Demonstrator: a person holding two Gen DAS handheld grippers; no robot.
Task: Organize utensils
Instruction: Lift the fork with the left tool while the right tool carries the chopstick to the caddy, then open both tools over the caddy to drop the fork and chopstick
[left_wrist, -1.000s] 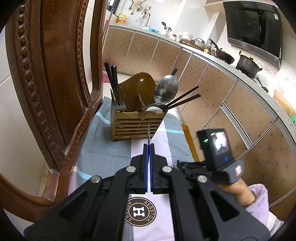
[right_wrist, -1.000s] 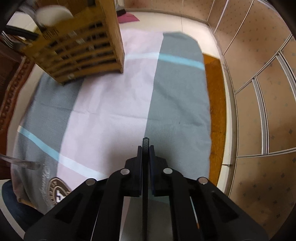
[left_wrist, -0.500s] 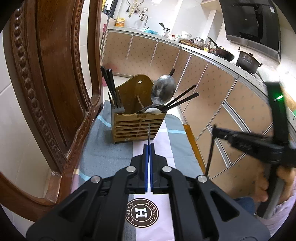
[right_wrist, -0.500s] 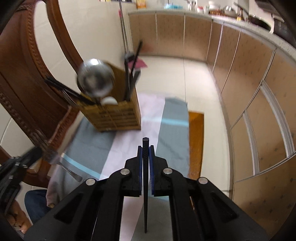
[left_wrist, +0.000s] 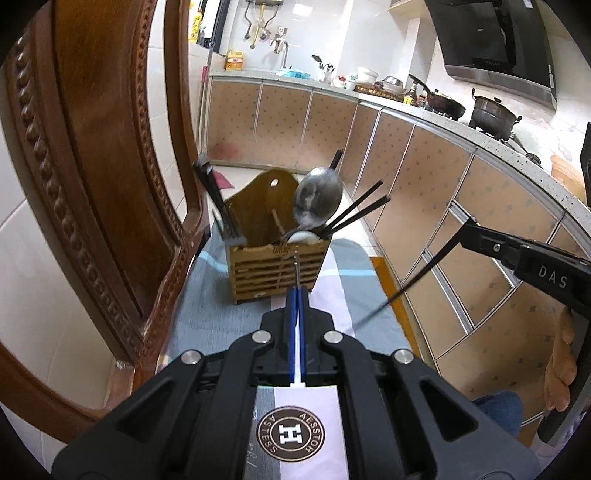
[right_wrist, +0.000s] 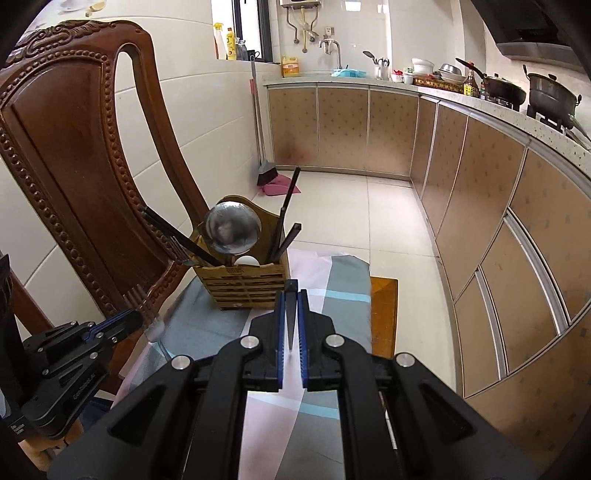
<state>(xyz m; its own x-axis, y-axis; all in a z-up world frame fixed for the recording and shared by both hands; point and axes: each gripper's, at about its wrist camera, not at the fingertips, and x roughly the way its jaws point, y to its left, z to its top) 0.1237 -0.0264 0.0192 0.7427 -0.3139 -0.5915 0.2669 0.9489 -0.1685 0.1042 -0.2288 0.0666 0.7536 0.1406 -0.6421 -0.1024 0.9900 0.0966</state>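
The utensil holder (left_wrist: 279, 269) is stood at the far end of the cloth-covered chair seat (right_wrist: 332, 280), within both grippers' reach. A fork (right_wrist: 142, 301) is clamped, tines up, in the left gripper (left_wrist: 296, 295), ready for dropping in. A black chopstick (left_wrist: 413, 280) is pinched in the right gripper (right_wrist: 291, 314), angled for the holder.

A carved dark-brown wooden chair (right_wrist: 70, 155) stands beside a grey-and-pink striped cloth (right_wrist: 332, 273). Beyond the chair, a dark-bristled broom (right_wrist: 266, 173) leans against the white tiled wall (right_wrist: 207, 122).
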